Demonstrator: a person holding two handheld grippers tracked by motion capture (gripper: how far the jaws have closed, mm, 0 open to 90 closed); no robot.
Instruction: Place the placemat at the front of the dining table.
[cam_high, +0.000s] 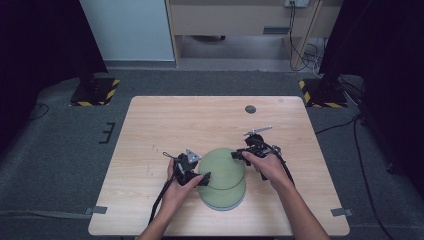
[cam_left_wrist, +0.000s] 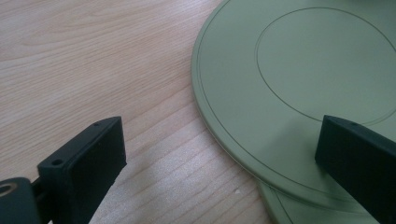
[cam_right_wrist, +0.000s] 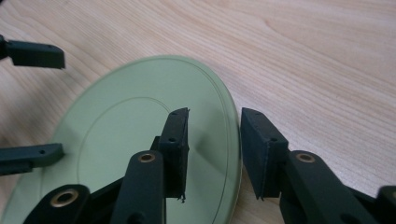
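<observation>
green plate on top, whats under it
A second green plate lies under the top green plate, its edge peeking out on the near side; the rest is covered.

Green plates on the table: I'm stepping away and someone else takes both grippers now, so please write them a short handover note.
Left gripper: open, jaws wide astride the near-left rim of the top plate, not pressing on it.
Right gripper: open, one jaw over the top plate, the other outside its rim, a gap on both sides; no grip yet.
Things: two green plates stacked on the wooden table, the top one shifted off the lower plate. A small metal tool lies beyond the right gripper.
Done: both grippers are placed at the top plate's rim.
Left: probably close on the rim and lift the top plate off.
</observation>
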